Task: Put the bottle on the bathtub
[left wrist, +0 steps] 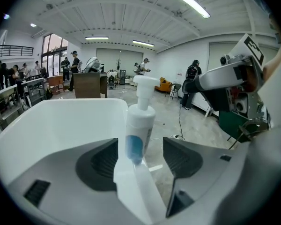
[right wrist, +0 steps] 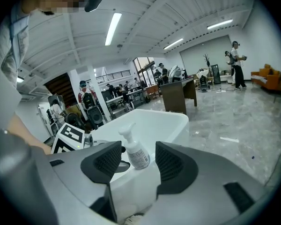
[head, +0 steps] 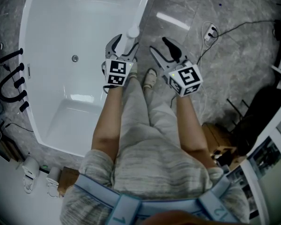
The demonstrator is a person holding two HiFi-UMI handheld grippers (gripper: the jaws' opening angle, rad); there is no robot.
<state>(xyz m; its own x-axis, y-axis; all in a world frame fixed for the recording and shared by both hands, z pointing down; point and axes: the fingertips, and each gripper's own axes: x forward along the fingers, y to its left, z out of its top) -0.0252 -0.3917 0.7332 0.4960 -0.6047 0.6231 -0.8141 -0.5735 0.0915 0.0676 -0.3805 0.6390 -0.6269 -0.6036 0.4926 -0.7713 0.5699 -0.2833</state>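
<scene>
We look down from the head camera at a person standing beside a white bathtub (head: 79,18) on a grey marbled floor (head: 234,64), with a gripper in each hand. The bottle (head: 132,32), white with a pump top, stands upright on the bathtub's rim, at the end nearest the person's feet. The left gripper (head: 123,47) is at the bottle, with one jaw on either side of it. In the left gripper view its jaws are apart. The bottle stands in the gap between them with a little space showing on each side, so nothing is clamped. A blue patch shows on the bottle's front. The right gripper (head: 159,45) is just beside the left one, over the floor outside the tub. In the right gripper view its jaws are also apart and hold nothing. The bottle shows beyond them on the rim, with the left gripper to its left. Black fittings (head: 11,74) stand along the tub's left side in the head view
</scene>
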